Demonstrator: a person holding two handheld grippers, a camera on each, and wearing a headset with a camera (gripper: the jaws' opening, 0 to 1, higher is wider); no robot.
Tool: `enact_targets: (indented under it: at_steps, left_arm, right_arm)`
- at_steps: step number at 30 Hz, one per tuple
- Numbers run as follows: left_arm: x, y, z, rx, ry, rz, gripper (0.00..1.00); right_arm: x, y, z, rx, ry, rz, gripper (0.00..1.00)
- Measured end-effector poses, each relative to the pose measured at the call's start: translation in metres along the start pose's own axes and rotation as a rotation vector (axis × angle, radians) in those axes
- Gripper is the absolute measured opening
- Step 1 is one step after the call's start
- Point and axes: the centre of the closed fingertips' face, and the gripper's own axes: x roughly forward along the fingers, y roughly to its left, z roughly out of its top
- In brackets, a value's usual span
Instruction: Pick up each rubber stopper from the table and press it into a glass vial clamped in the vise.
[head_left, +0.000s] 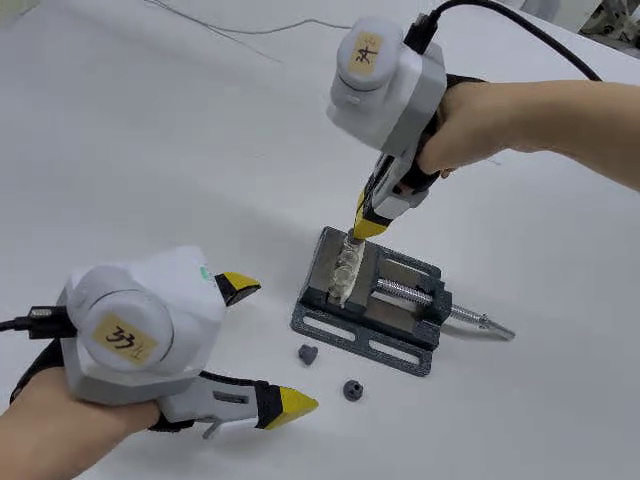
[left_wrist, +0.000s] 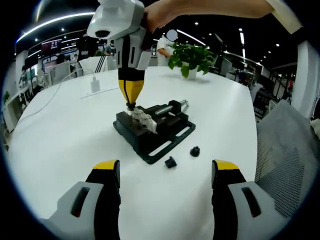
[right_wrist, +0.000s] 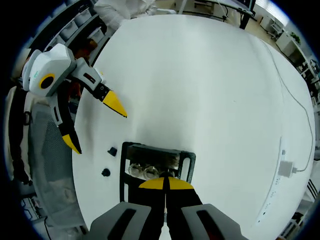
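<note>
A dark metal vise (head_left: 400, 325) (left_wrist: 165, 137) (right_wrist: 124, 187) stands on the white table and clamps clear glass vials (head_left: 347, 268) (left_wrist: 143, 119) (right_wrist: 142, 171). My right gripper (head_left: 365, 230) (left_wrist: 131, 102) (right_wrist: 165, 184) points straight down with its jaws shut, tips on top of a vial. A small dark bit shows just under the tips. Two grey rubber stoppers (head_left: 308, 353) (head_left: 352, 389) (left_wrist: 170, 162) (left_wrist: 195, 151) (right_wrist: 112, 151) (right_wrist: 105, 172) lie on the table in front of the vise. My left gripper (head_left: 268, 343) (left_wrist: 166, 166) (right_wrist: 97, 130) hovers open beside them, holding nothing.
The vise's screw handle (head_left: 480, 322) sticks out to the right. A thin cable (head_left: 250, 28) and a white adapter (left_wrist: 95, 85) (right_wrist: 286, 167) lie far back on the table. A potted plant (left_wrist: 192, 57) stands at the far edge, and a mesh chair (left_wrist: 290, 145) is beside the table.
</note>
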Motion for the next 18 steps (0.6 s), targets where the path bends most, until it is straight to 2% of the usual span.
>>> enact_targets:
  at_steps: [6, 7, 9, 12, 14, 16, 18]
  left_arm:
    - [-0.009, 0.003, 0.006, -0.001, -0.01, 0.017, 0.73]
    - [-0.011, 0.003, 0.007, 0.0, -0.011, 0.018, 0.73]
    - [-0.013, 0.003, 0.009, 0.008, -0.011, 0.022, 0.73]
    - [-0.015, 0.003, 0.01, 0.012, -0.011, 0.028, 0.73]
    - [-0.017, 0.002, 0.012, 0.016, -0.012, 0.03, 0.73]
    - [-0.018, 0.0, 0.013, 0.022, -0.013, 0.032, 0.73]
    - [-0.019, 0.0, 0.012, 0.029, -0.009, 0.033, 0.73]
  right_arm:
    - [0.0, 0.001, -0.001, -0.014, 0.03, -0.018, 0.0]
    - [-0.001, 0.003, -0.001, 0.011, 0.024, -0.014, 0.0]
    - [-0.002, 0.006, -0.001, 0.0, 0.018, -0.019, 0.0]
    - [-0.004, 0.01, -0.002, 0.029, -0.003, -0.025, 0.0]
    - [-0.004, 0.011, -0.002, 0.118, -0.039, -0.023, 0.0]
    - [-0.005, 0.014, -0.002, 0.071, -0.043, -0.036, 0.0]
    - [-0.005, 0.014, -0.002, 0.115, -0.055, -0.037, 0.0]
